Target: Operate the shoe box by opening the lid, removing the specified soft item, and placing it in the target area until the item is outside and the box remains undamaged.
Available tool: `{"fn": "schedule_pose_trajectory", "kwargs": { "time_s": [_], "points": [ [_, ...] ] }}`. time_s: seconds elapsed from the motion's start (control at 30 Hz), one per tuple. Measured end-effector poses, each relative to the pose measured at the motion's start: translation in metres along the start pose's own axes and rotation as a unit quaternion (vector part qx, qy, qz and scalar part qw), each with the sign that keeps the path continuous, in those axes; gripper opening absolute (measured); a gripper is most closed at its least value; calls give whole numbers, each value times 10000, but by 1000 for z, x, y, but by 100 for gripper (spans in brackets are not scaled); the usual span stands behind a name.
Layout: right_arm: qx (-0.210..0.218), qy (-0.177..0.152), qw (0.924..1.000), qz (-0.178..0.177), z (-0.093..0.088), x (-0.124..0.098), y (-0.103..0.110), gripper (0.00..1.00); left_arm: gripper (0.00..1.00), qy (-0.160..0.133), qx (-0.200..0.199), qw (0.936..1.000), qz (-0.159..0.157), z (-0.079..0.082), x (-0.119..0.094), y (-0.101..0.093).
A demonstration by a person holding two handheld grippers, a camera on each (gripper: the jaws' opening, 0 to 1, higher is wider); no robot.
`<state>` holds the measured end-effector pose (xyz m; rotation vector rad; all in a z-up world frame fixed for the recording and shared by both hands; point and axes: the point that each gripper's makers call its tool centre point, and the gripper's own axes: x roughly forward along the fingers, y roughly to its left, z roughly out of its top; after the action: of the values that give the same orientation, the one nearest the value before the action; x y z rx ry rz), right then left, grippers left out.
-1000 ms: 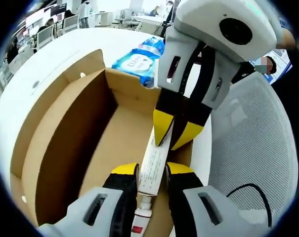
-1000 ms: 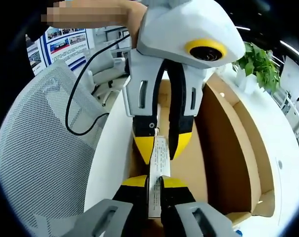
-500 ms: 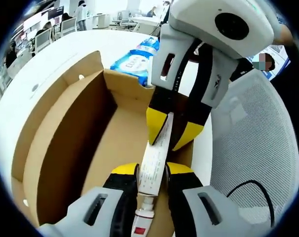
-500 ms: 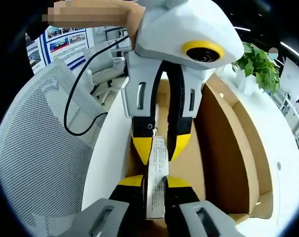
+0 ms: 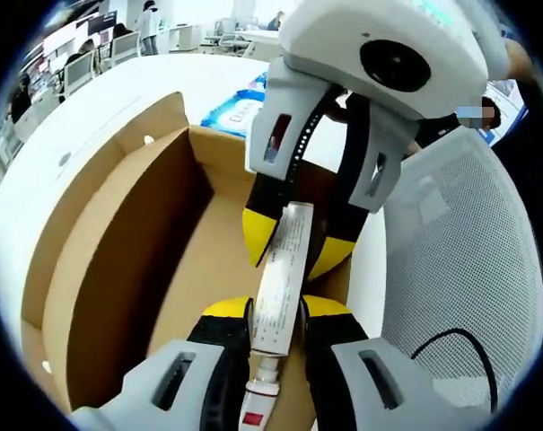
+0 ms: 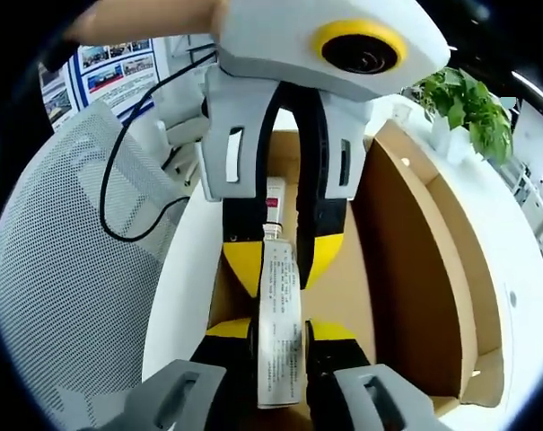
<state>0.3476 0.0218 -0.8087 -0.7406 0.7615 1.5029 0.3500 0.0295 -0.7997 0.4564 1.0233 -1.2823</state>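
Note:
A white printed tube [image 5: 282, 278] hangs over the open cardboard shoe box [image 5: 118, 251], held from both ends. My left gripper [image 5: 276, 321] is shut on its cap end at the bottom of the left gripper view. My right gripper [image 5: 296, 247] reaches in from above with its yellow tips on either side of the flat end. In the right gripper view the tube [image 6: 278, 350] fills the gap of the right gripper [image 6: 278, 334]. The left gripper [image 6: 280, 265] comes down from the top onto the tube near its cap [image 6: 273, 193]. The box [image 6: 415, 269] interior looks bare.
A blue wipes pack [image 5: 231, 112] lies on the white table [image 5: 91, 99] just beyond the box's far end. A grey mesh chair [image 5: 459, 269] stands close beside the table edge. A green plant [image 6: 473, 108] stands past the box, and desks and people fill the far room.
The two grippers have come closer together along the tube. The right gripper's jaws stand wider apart than before, and the tube between them shows broader.

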Motion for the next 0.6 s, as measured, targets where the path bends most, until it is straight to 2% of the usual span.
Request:
{"fn": "schedule_pose_trajectory", "kwargs": {
  "time_s": [0.6],
  "points": [
    [153, 79, 9997, 187, -3, 3, 2, 16, 20, -74, -76, 9999, 76, 3, -2, -1]
  ]
}}
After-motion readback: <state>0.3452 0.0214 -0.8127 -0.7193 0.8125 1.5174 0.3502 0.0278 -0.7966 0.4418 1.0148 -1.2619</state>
